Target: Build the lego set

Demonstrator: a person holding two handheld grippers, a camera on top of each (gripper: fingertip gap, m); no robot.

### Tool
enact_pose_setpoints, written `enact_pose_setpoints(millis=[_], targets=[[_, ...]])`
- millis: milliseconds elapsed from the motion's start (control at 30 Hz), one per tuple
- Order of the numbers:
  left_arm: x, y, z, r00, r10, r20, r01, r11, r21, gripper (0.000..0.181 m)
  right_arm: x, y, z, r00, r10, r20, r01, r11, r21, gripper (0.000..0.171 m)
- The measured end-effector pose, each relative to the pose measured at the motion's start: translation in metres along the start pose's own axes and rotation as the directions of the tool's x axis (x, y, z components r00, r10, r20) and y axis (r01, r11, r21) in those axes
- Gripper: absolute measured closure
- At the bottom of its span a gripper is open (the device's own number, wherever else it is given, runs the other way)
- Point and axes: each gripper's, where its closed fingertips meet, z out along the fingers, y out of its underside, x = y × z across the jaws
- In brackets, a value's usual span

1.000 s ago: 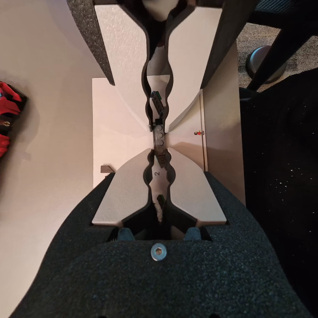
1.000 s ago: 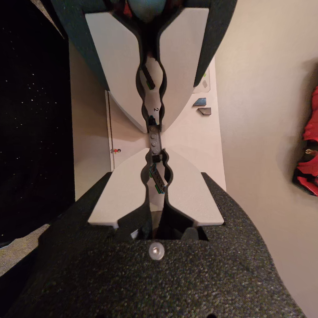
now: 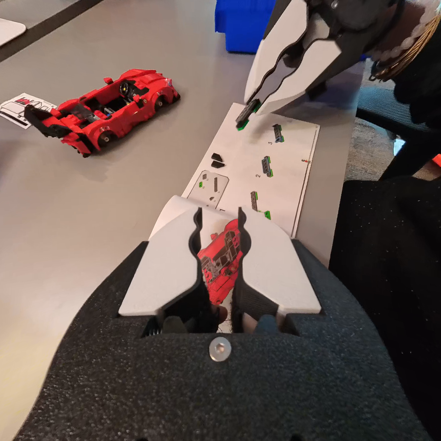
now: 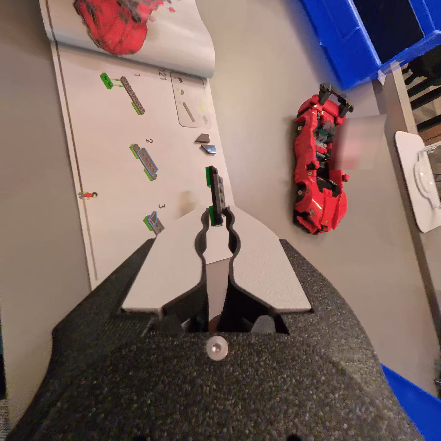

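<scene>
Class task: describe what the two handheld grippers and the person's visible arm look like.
Both the left gripper and right gripper have pale grey fingers with wavy black inner edges, grainy black bodies and a silver screw. The person's arm shows a black sleeve and beaded bracelets.

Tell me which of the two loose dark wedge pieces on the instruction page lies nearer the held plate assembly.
The glossy bluish-black wedge. It lies closer to the plate assembly clamped in the right gripper; the matte dark wedge lies just beyond it.

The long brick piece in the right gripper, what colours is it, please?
Black plate over green bits; right wrist view.
</scene>
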Motion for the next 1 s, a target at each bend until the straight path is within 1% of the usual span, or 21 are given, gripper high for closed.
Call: enact_pose_setpoints(millis=[67,167,233,300,367,400,467,600,700,733,800,867,933,967,1000], targets=[[0.004,-0.002,0.004,1.0,0.005,-0.019,-0.005,1.0,0.0,0.153,0.002,0.002,0.005,0.998,-0.057,-0.018,0.056,0.998,-0.033,0.158],[0.007,-0.003,0.009,0.999,0.021,-0.029,-0.021,1.0,-0.02,0.154,0.005,-0.004,0.006,0.993,-0.111,-0.033,0.11,0.994,-0.013,0.158],[0.008,-0.006,0.011,0.999,0.008,-0.04,-0.009,1.0,-0.022,0.153,0.009,-0.013,0.001,0.988,-0.143,-0.065,0.146,0.989,0.041,0.158],[0.01,-0.014,0.015,0.997,-0.038,-0.063,0.038,0.999,0.009,0.15,0.01,-0.025,-0.006,0.98,-0.175,-0.093,0.185,0.977,0.11,0.158],[0.022,-0.026,0.024,0.984,-0.1,-0.148,0.108,0.993,0.05,0.144,0.005,-0.038,-0.01,0.972,-0.208,-0.108,0.224,0.959,0.173,0.158],[0.028,-0.03,0.029,0.975,-0.124,-0.186,0.135,0.99,0.049,0.144,-0.001,-0.042,-0.009,0.965,-0.237,-0.114,0.255,0.947,0.193,0.158],[0.033,-0.032,0.043,0.968,-0.145,-0.206,0.152,0.988,0.017,0.148,-0.013,-0.046,-0.005,0.944,-0.306,-0.123,0.326,0.925,0.196,0.158],[0.041,-0.024,0.066,0.971,-0.102,-0.214,0.088,0.993,-0.077,0.158,-0.032,-0.038,0.01,0.896,-0.43,-0.114,0.442,0.889,0.116,0.158],[0.046,-0.01,0.077,0.971,-0.072,-0.227,0.03,0.983,-0.181,0.161,-0.04,-0.036,0.015,0.874,-0.476,-0.1,0.485,0.867,0.117,0.158],[0.047,-0.005,0.079,0.972,-0.054,-0.23,0.004,0.977,-0.213,0.166,-0.042,-0.037,0.017,0.876,-0.475,-0.088,0.483,0.866,0.131,0.158],[0.049,-0.001,0.081,0.975,-0.013,-0.223,-0.042,0.969,-0.243,0.169,-0.044,-0.033,0.02,0.887,-0.46,-0.05,0.462,0.877,0.132,0.157],[0.049,0.0,0.081,0.978,-0.002,-0.209,-0.053,0.966,-0.255,0.169,-0.046,-0.029,0.02,0.928,-0.37,0.034,0.362,0.921,0.142,0.155],[0.046,0.004,0.08,0.985,0.007,-0.175,-0.059,0.955,-0.29,0.169,-0.047,-0.028,0.015,0.965,-0.169,0.2,0.135,0.976,0.171,0.14],[0.046,0.004,0.079,0.986,0.019,-0.165,-0.067,0.955,-0.29,0.169,-0.044,-0.032,0.011,0.957,-0.053,0.284,-0.003,0.981,0.193,0.138],[0.047,0.004,0.079,0.986,0.027,-0.165,-0.074,0.955,-0.286,0.169,-0.035,-0.037,0.008,0.943,0.05,0.33,-0.126,0.969,0.213,0.142]])
